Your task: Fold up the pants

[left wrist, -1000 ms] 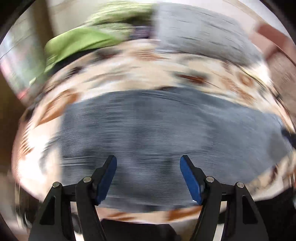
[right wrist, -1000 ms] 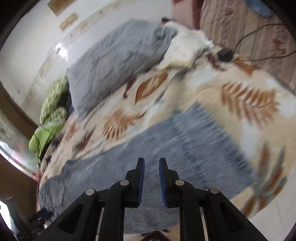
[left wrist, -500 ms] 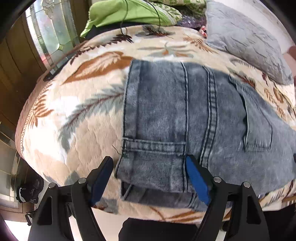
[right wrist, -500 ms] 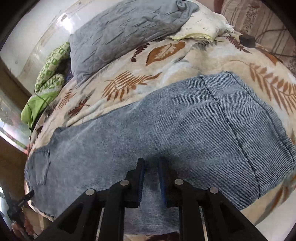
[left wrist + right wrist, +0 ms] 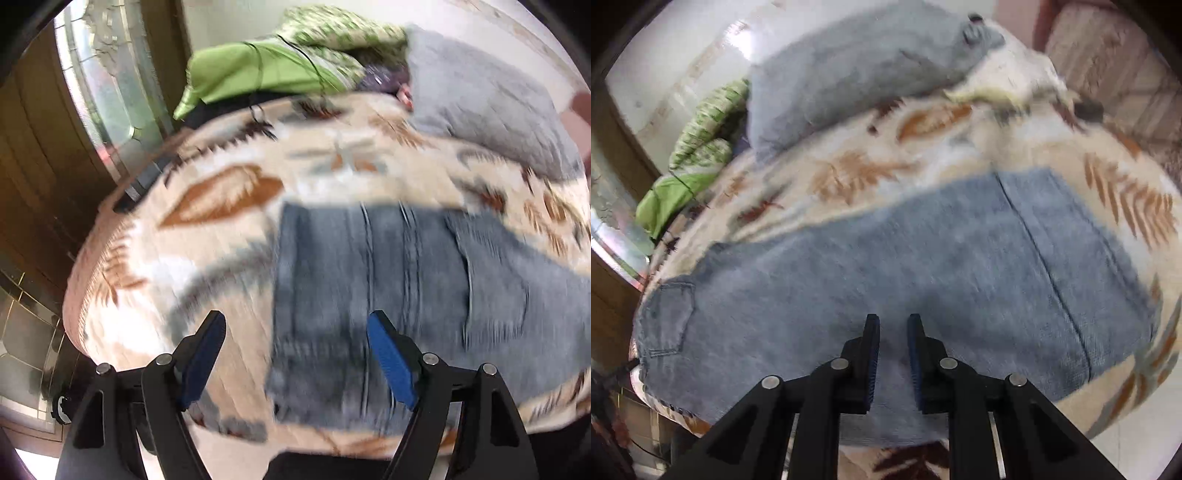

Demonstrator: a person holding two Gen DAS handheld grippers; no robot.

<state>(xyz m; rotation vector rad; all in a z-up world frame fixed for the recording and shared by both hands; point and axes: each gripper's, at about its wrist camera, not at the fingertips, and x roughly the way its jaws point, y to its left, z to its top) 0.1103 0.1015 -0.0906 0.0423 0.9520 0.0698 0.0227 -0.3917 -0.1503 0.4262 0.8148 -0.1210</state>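
Across the leaf-print blanket, the pants fill mid-frame. Your left gripper gapes wide over the waistband at lower centre, empty; your right gripper, narrowly parted, holds nothing. Close carelessly and you'll likely pinch blanket with denim.

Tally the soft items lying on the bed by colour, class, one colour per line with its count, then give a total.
Blue: 1, the faded blue denim pants
Grey: 1, the grey quilted blanket
Green: 2, the plain lime-green cloth and the green-and-white patterned bundle
Cream: 1, the crumpled cream-white cloth
Total: 5, all lying on the beige leaf-print bedspread.
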